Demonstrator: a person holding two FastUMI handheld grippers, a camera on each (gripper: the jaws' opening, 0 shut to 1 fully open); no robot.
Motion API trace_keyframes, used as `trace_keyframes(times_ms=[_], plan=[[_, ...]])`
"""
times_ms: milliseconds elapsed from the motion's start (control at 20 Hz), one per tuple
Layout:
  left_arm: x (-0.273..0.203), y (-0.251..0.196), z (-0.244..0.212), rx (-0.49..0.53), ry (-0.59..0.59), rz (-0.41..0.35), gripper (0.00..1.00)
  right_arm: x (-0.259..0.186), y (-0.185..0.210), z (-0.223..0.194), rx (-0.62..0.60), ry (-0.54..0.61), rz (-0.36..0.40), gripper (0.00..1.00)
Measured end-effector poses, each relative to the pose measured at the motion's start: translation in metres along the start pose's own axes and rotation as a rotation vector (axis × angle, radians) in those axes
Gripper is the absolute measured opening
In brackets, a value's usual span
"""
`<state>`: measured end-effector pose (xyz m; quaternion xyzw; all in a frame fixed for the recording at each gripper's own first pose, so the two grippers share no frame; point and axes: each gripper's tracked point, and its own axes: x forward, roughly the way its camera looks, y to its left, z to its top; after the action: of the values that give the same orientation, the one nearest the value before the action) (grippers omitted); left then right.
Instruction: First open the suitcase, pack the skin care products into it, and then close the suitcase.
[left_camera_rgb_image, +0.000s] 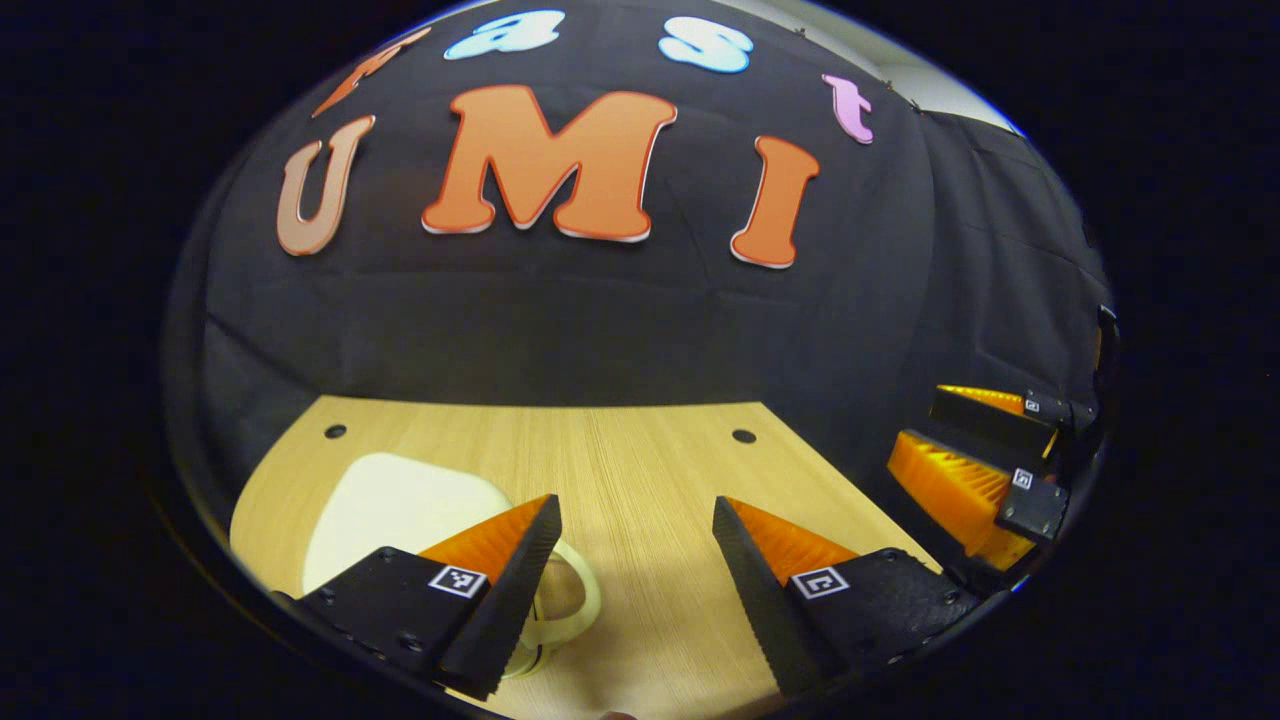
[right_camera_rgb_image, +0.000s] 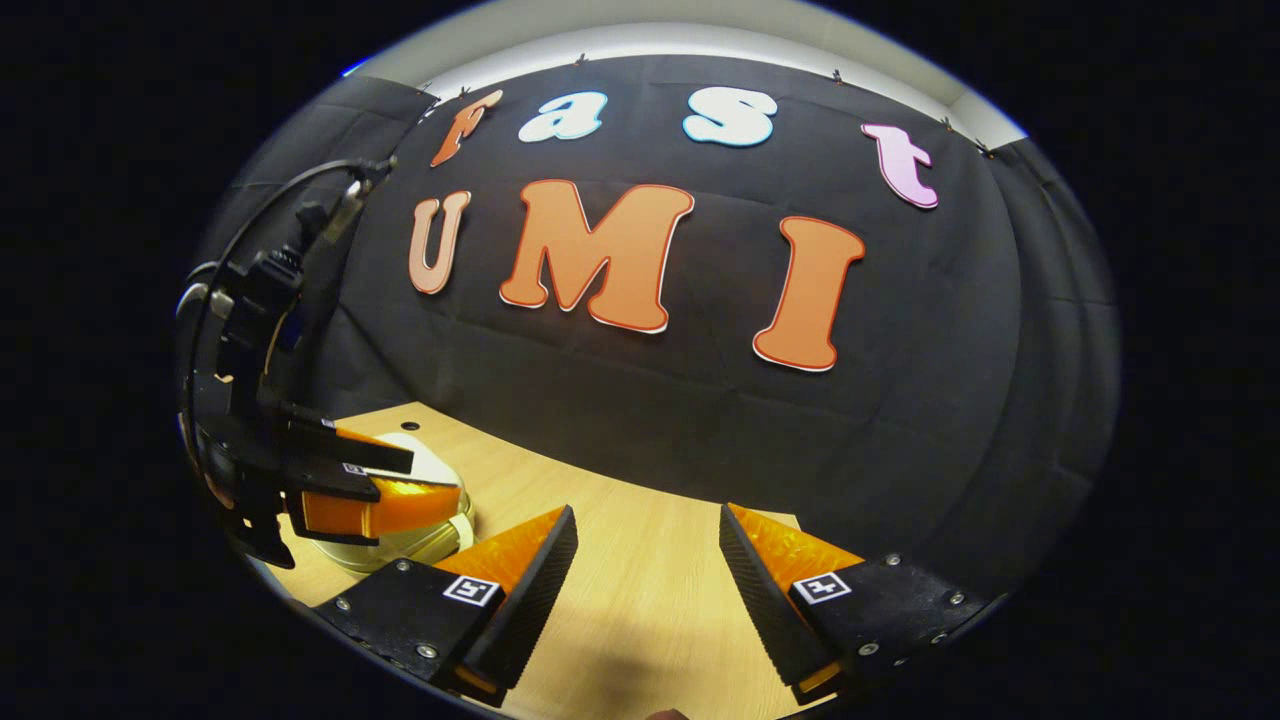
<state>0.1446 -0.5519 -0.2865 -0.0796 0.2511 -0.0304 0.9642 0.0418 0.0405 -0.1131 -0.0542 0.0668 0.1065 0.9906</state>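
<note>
Pale wood-grain bench (left_camera_rgb_image: 640, 470) spans the lower part of both views, its far edge meeting the black cloth wall (left_camera_rgb_image: 600, 330); two small dark holes (left_camera_rgb_image: 743, 436) sit near that far edge in the left gripper view. Cream-coloured suitcase (left_camera_rgb_image: 400, 510), rounded at its corners and lying flat with its lid down, rests toward the left side of the bench; a looped handle (left_camera_rgb_image: 570, 600) of the same cream tone projects from its near right corner. In the right gripper view the same suitcase (right_camera_rgb_image: 425, 455) lies near the bench's left edge, largely covered by the other tool.

Left gripper (left_camera_rgb_image: 637, 575): jaws spread wide, nothing between them; its left finger overlaps the suitcase handle in the picture, though whether it touches cannot be told. Seen from the right gripper view, the left gripper (right_camera_rgb_image: 375, 490) hangs over the suitcase, with cables rising behind it.

Right gripper (right_camera_rgb_image: 648, 580): jaws likewise spread apart and empty, poised over bare bench to the right of the suitcase. In the left gripper view the right gripper (left_camera_rgb_image: 975, 450) appears at the bench's right edge, its two fingers parted, well apart from the suitcase.
</note>
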Motion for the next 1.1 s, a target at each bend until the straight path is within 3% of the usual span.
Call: trace_keyframes(times_ms=[450, 600, 1100], plan=[[-0.071, 0.014, 0.082, 0.039, -0.356, 0.219, 0.97, -0.004, 0.014, 0.034, 0.024, -0.11, 0.056, 0.91], [-0.076, 0.011, 0.081, 0.069, -0.374, 0.241, 0.94, -0.004, 0.015, 0.036, 0.036, -0.126, 0.064, 0.91], [-0.064, -0.005, 0.056, 0.096, -0.308, 0.197, 0.97, -0.007, 0.011, 0.021, 0.069, -0.098, 0.051, 0.91]])
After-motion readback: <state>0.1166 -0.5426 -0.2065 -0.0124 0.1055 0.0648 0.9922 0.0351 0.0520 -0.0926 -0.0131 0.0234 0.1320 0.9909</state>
